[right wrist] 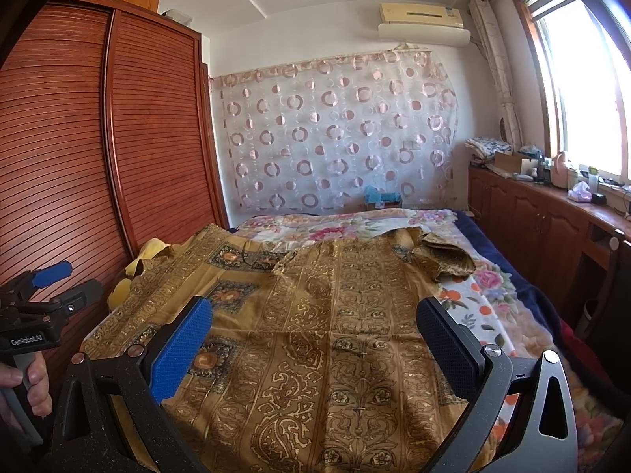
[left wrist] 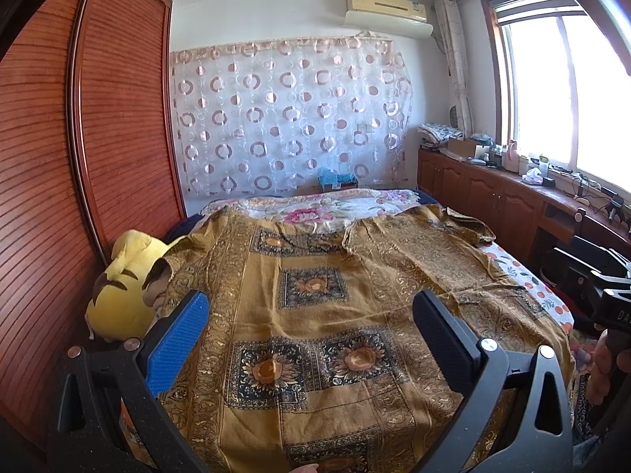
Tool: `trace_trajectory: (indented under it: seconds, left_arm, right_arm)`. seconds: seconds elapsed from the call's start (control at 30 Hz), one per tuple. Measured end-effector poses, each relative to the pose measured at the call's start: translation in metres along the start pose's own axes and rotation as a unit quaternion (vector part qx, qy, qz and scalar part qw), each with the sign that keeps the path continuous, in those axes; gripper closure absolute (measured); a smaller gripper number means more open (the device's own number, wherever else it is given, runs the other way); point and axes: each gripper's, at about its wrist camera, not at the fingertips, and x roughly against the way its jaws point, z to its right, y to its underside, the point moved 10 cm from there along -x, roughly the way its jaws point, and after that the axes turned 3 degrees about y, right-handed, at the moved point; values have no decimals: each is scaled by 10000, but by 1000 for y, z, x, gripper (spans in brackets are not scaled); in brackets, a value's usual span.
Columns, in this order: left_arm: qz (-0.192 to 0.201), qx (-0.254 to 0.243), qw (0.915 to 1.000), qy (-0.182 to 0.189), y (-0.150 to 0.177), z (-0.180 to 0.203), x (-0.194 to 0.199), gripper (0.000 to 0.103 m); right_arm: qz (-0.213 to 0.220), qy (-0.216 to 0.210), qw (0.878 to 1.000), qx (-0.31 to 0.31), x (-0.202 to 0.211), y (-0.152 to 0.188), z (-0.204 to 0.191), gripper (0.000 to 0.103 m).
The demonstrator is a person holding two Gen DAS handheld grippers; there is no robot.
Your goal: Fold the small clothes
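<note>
A mustard-brown patterned garment (left wrist: pixel 315 315) (right wrist: pixel 335 335) with sunflower squares and paisley bands lies spread flat over the bed. One short sleeve (right wrist: pixel 441 260) sticks out at the far right. My left gripper (left wrist: pixel 311 303) hovers open above the garment's near left part, nothing between its blue and black pads. My right gripper (right wrist: pixel 315 311) is open too, over the near right part. Each gripper appears in the other's view: the right one at the edge (left wrist: pixel 607 295), the left one beside the wardrobe (right wrist: pixel 55 283), held by a hand (right wrist: pixel 27 386).
A yellow plush toy (left wrist: pixel 122 287) sits at the bed's left edge against the red wooden wardrobe (left wrist: pixel 79 177). A floral bedspread (right wrist: pixel 485 295) shows beyond and right of the garment. Wooden cabinets (left wrist: pixel 493 193) with clutter run under the window on the right.
</note>
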Motion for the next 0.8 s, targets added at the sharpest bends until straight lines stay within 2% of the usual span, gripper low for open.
trace_trajectory:
  seconds: [0.17, 0.47, 0.8]
  left_arm:
    - [-179, 69, 9998, -89, 15, -16, -17, 0]
    - [-468, 276, 9982, -235, 36, -62, -46, 0]
    - [-633, 396, 9962, -449, 41, -124, -70, 0]
  right_arm:
    - [-138, -229, 9996, 104, -15, 6, -8, 0]
    - [-242, -315, 9978, 532, -47, 6, -15, 0]
    - [-520, -649, 9934, 794, -92, 11, -28, 0]
